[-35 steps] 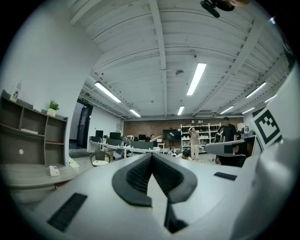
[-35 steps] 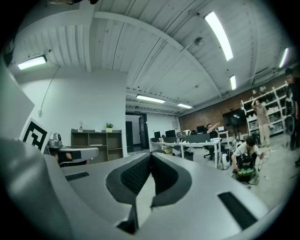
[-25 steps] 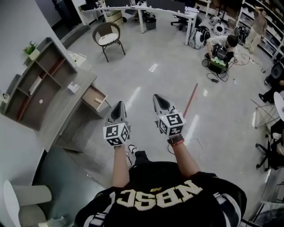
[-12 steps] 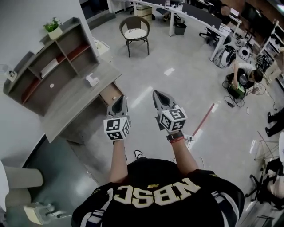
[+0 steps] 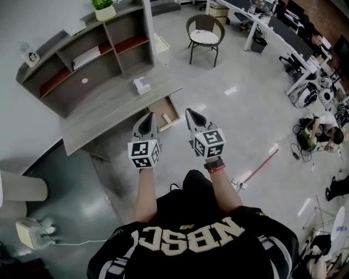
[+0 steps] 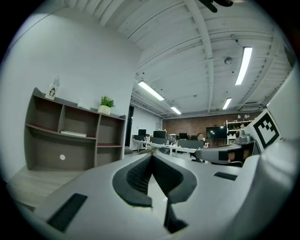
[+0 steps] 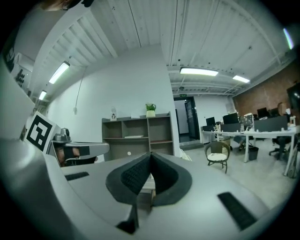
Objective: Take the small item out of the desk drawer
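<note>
Both grippers are up in front of the person, side by side with a gap between them: the left gripper (image 5: 147, 121) and the right gripper (image 5: 194, 116). Each one has its jaws pinched together at the tips with nothing in them. The desk (image 5: 103, 111) sits at 11 o'clock, and its drawer (image 5: 166, 111) is pulled out toward the open floor, just off the left gripper's tip at 1 o'clock. From the head view that gripper covers the drawer's near corner. I honestly can't make out the small item inside from up here. A white box (image 5: 142, 85) sits on the desktop, with a shelf unit (image 5: 92, 52) behind it and a potted plant (image 5: 103, 6) on top. There's a chair (image 5: 204, 34) at 12 o'clock, well past the drawer. A red pole (image 5: 263, 162) lies on the floor at 3 o'clock, and a crouching person (image 5: 320, 126) is further out.
</note>
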Demonstrator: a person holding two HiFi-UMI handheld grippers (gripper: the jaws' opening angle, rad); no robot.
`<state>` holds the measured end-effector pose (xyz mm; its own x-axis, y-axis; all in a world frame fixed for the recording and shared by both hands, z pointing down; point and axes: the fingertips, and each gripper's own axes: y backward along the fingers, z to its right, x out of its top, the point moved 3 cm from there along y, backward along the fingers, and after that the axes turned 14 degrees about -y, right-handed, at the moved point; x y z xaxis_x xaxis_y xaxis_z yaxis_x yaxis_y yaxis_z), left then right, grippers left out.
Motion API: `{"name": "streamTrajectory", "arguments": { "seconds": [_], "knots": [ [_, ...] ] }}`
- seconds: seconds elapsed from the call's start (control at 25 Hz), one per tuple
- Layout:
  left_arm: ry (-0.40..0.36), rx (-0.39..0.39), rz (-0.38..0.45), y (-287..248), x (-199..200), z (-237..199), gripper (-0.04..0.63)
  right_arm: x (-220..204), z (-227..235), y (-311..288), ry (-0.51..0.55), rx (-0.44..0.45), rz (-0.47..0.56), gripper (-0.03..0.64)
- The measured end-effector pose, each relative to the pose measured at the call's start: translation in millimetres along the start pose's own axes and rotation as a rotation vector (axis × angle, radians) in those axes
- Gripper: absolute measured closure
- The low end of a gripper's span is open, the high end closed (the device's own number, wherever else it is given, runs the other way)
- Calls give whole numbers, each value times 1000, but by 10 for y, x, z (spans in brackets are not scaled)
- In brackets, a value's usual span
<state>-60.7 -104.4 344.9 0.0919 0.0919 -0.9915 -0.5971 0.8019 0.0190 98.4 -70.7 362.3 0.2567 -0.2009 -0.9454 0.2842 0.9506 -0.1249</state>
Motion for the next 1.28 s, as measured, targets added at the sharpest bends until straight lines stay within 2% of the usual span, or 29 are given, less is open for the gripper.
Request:
{"name": "streamTrajectory", "arguments": {
  "seconds": [0.36, 0.56, 1.0, 1.28],
  "knots": [
    [-11, 186, -73, -186, -543, -634, 582, -351, -53, -913, 43, 111, -144, 614],
    [85, 244, -146, -396, -984, -811, 582, -600, 81, -1338, 90, 150, -231, 614],
    [80, 221, -259, -755, -1604, -814, 583, -1416, 467, -1910, 36, 139, -437, 614],
    [137, 194, -341, -832, -2018, -770, 581, -1949, 687, -2102, 34, 117, -555, 614]
  ]
}}
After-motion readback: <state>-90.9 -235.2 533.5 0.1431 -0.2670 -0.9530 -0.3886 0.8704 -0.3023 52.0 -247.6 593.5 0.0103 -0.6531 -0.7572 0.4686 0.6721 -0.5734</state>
